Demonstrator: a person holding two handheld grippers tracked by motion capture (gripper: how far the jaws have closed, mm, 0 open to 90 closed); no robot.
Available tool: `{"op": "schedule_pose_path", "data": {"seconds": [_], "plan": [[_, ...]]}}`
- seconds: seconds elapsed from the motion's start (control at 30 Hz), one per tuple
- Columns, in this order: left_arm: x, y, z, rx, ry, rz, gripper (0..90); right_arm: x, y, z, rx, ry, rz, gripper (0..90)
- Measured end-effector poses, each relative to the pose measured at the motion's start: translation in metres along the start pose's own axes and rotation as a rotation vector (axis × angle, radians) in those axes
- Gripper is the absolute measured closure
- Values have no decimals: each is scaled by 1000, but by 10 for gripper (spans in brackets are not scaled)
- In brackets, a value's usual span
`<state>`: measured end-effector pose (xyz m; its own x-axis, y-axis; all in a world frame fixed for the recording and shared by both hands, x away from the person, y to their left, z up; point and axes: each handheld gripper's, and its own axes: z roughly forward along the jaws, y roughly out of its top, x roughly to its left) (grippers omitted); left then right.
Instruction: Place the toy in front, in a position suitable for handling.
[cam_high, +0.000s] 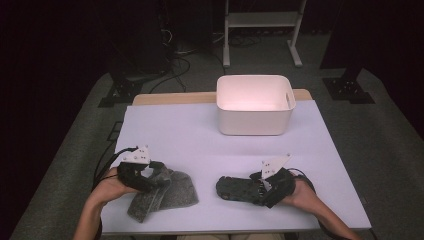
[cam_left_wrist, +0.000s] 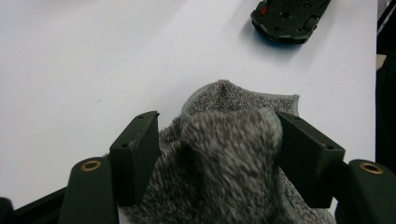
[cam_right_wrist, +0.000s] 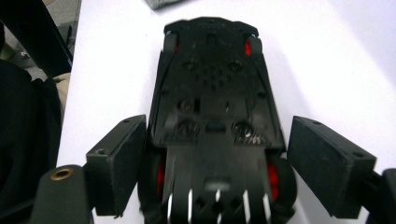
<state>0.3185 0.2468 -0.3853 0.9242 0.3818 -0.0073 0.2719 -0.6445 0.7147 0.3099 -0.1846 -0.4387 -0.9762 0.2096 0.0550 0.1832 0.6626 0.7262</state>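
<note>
1. Pinching a bunched fold of the cloth (cam_left_wrist: 224, 154), the left gripper (cam_left_wrist: 217, 140) is working at the near left of the table (cam_high: 190, 135); I judge a deeper bite would stop the knit slipping.
2. Straddling the car (cam_right_wrist: 215, 121), the right gripper (cam_right_wrist: 215, 163) is sitting spread, one jaw touching a side and the other apart; centring before squeezing seems wise.
3. Lying belly-up at the near right, the black car is showing red wheel hubs.
4. Looking speckled grey and fuzzy, the cloth is lying rumpled, while the bin (cam_high: 255, 122) is waiting behind.
</note>
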Motion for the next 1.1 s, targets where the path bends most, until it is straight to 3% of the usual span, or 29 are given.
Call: {"op": "schedule_pose_path", "data": {"seconds": [0.43,0.6,0.87,1.1], "plan": [[0,10,2,-1,-41,6,269,11,11,1,-16,-14,-60,197],[-1,13,4,4,-53,15,258,12,13,-2,-43,-22,-64,198],[-3,18,11,5,-76,20,242,17,13,2,-31,-24,-83,198],[-6,14,20,11,-96,17,230,24,10,12,-7,-79,-146,183]]}}
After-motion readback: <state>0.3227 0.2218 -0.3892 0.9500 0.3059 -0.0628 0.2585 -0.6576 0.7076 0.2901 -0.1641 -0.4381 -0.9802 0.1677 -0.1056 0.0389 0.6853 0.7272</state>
